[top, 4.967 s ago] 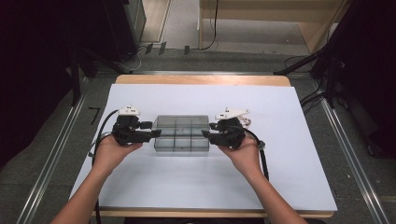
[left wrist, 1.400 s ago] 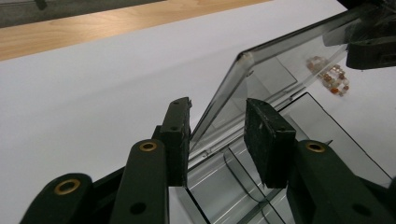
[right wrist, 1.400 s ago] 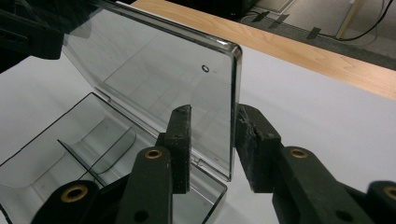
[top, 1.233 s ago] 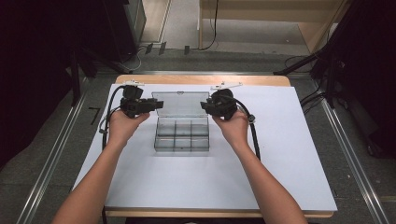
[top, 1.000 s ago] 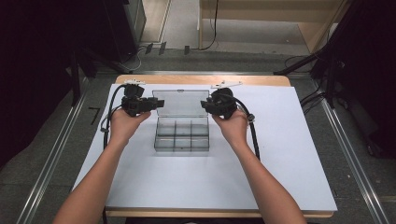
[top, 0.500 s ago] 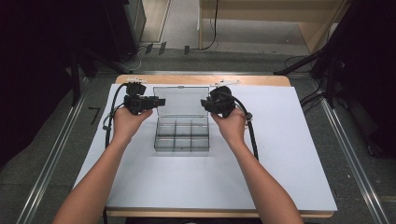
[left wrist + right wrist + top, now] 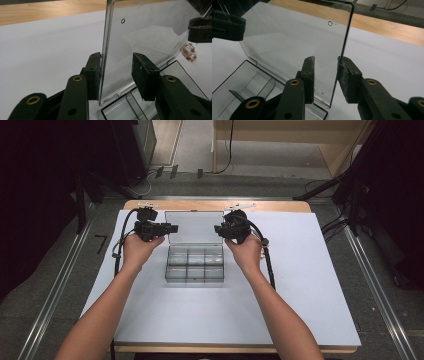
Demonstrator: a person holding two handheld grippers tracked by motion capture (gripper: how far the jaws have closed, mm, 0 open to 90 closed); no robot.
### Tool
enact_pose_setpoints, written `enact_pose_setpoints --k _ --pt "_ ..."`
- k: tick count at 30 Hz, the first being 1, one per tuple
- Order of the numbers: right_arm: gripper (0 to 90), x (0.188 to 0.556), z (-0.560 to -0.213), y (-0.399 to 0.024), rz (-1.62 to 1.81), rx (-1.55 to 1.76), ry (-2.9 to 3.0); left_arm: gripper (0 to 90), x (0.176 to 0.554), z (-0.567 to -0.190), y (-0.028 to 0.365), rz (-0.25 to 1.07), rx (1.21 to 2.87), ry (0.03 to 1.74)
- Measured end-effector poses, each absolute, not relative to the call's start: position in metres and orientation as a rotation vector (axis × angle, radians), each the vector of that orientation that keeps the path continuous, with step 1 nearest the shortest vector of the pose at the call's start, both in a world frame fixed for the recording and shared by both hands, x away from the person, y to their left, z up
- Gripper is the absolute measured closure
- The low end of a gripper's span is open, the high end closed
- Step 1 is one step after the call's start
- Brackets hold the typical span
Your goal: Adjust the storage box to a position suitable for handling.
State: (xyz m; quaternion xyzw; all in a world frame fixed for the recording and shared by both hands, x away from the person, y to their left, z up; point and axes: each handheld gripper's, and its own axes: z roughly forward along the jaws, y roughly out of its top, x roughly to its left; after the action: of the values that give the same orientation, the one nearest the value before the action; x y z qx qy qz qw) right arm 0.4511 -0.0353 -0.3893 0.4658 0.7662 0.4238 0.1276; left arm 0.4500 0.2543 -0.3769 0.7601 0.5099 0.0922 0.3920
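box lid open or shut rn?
Open. The clear lid stands raised behind the compartment box, each side edge between a gripper's jaws, left gripper, right gripper.

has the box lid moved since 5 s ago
Yes. The lid has swung up and back toward the table's wooden far edge; the tray stays put.

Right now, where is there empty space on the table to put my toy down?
Bare white mat lies between the compartment box and the table's near edge, and right of the right gripper. It is crowded around the raised lid and left gripper.
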Motion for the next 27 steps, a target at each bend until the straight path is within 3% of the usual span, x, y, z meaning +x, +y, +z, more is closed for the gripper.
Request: enact_pose_setpoints --k 27 --pt "66.7 0.467 -0.394 -0.029 1.168 1.420 2.250 60.0 0.465 -0.381 0.251 0.215 1.965 1.343"
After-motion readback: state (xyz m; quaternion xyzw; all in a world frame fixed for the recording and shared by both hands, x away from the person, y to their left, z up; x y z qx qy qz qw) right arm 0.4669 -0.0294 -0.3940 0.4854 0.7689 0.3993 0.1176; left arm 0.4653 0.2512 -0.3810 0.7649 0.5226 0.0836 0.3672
